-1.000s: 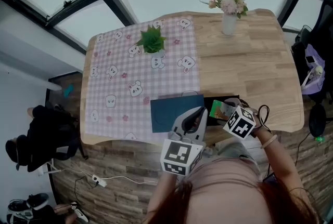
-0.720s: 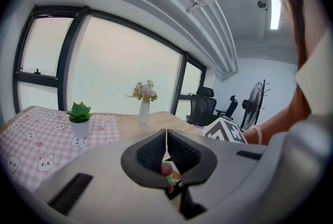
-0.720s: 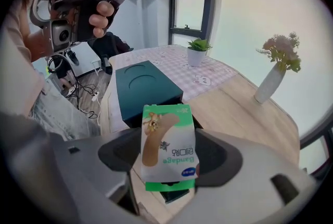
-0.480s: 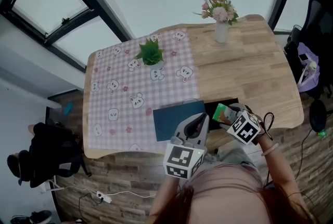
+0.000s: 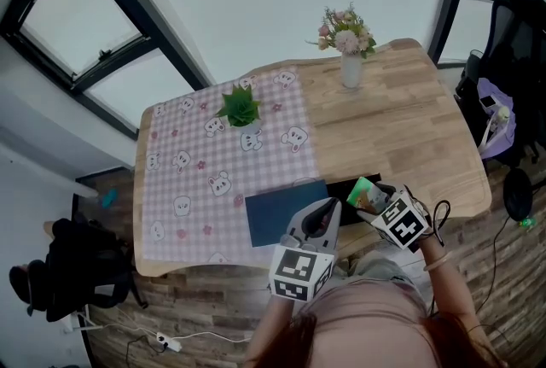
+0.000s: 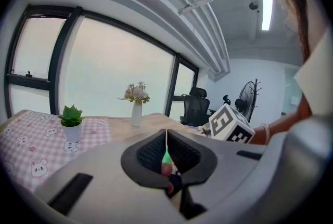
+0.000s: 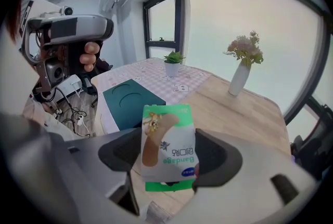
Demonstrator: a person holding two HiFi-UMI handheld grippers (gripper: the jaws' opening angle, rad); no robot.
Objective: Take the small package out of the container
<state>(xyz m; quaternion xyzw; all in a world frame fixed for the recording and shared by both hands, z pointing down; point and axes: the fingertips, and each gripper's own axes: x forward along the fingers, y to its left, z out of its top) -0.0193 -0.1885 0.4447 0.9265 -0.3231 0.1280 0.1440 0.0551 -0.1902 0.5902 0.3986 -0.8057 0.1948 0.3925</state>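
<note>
The small package (image 7: pixel 167 145) is a green and white bandage pack, and my right gripper (image 7: pixel 167 154) is shut on it, holding it upright. In the head view the package (image 5: pixel 367 194) sits just above the black open container (image 5: pixel 341 187) at the table's near edge. A dark teal lid (image 5: pixel 284 211) lies flat beside the container on the left. My left gripper (image 5: pixel 325 209) hovers over the lid's near right corner. Its jaws stand pressed together in the left gripper view (image 6: pixel 166 151), with only a thin sliver between them.
A pink checked cloth (image 5: pixel 205 170) covers the table's left half, with a small potted plant (image 5: pixel 240 108) on it. A white vase of flowers (image 5: pixel 349 59) stands at the far side on bare wood. The table's near edge (image 5: pixel 213 259) runs just in front of the lid.
The head view has swung a little, shifting the table in frame. Both grippers keep nearly the same places by the container, and the package stays in the right gripper.
</note>
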